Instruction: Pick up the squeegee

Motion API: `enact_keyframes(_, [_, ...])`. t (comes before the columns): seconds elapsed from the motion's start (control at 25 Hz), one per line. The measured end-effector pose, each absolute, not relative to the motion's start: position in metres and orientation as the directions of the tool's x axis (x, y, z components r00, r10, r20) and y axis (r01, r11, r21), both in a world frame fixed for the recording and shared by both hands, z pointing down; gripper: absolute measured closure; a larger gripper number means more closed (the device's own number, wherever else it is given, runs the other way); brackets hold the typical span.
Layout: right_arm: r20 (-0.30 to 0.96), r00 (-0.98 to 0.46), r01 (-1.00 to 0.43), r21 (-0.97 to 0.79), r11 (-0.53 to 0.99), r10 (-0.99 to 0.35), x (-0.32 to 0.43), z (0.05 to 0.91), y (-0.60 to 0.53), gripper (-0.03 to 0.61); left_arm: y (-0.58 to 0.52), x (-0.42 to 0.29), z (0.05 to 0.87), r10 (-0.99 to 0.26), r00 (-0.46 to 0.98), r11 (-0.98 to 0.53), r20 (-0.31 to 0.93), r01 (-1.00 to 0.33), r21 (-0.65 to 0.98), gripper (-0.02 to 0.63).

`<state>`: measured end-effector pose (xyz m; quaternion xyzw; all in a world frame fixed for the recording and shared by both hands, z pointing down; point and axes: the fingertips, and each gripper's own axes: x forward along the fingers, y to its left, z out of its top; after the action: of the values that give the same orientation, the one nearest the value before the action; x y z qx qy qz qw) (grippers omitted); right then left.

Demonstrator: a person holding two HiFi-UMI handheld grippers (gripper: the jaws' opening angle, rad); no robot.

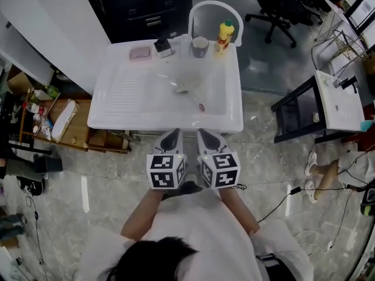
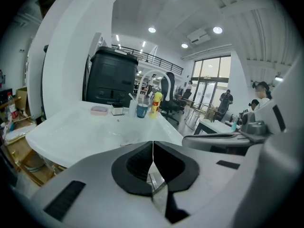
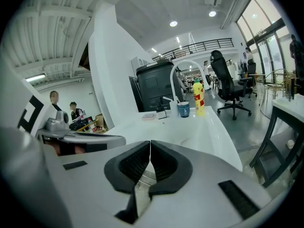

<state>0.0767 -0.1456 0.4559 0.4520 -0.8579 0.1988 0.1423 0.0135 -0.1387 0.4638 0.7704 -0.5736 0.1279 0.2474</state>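
L gripper [image 1: 171, 139] and R gripper [image 1: 209, 139] are hanging side by side just off the front edge of the white sink unit [image 1: 117, 119], both pointing at it and tilting slightly down. The person is holding them close to the body, marker cubes facing up. L jaws are pressing flat together w/ nothing between them, and R jaws are doing the same. Both are empty and neither is touching the sink unit.

The squeegee [image 1: 186, 89] is lying inside the basin, approx. mid-sink and right of the ribbed drainboard [image 1: 126, 89]. It is a pale, see-through piece w/ a thin handle running toward the front right and ending in a small red tip. It is well apart from both grippers.

Along the back edge, L to R, a pink soap dish [image 1: 140, 52], a small black-and-white box [image 1: 163, 47], a dark cup [image 1: 200, 45] and a yellow bottle [image 1: 225, 35] are sitting in a row. A white arched pipe [image 1: 214, 6] is rising behind the cup and bottle. A black office chair [image 1: 276, 3] is standing on the floor beyond, at the far right.
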Motion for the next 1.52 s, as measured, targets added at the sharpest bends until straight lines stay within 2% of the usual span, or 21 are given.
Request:
enact_keyframes(0.92, [0.433,-0.551,-0.827,-0.17,0.536,-0.713,0.088,0.46,-0.163,0.551,-0.156,0.023,0.471,-0.826,0.301,-0.2,0.478,-0.947,0.25,0.588])
enact_keyframes(1.52, [0.463,-0.532,-0.837,-0.164,0.521,-0.709,0.061,0.474,-0.236,0.551,-0.228,-0.01,0.486,-0.818,0.305,-0.178,0.487,-0.94,0.289,0.588])
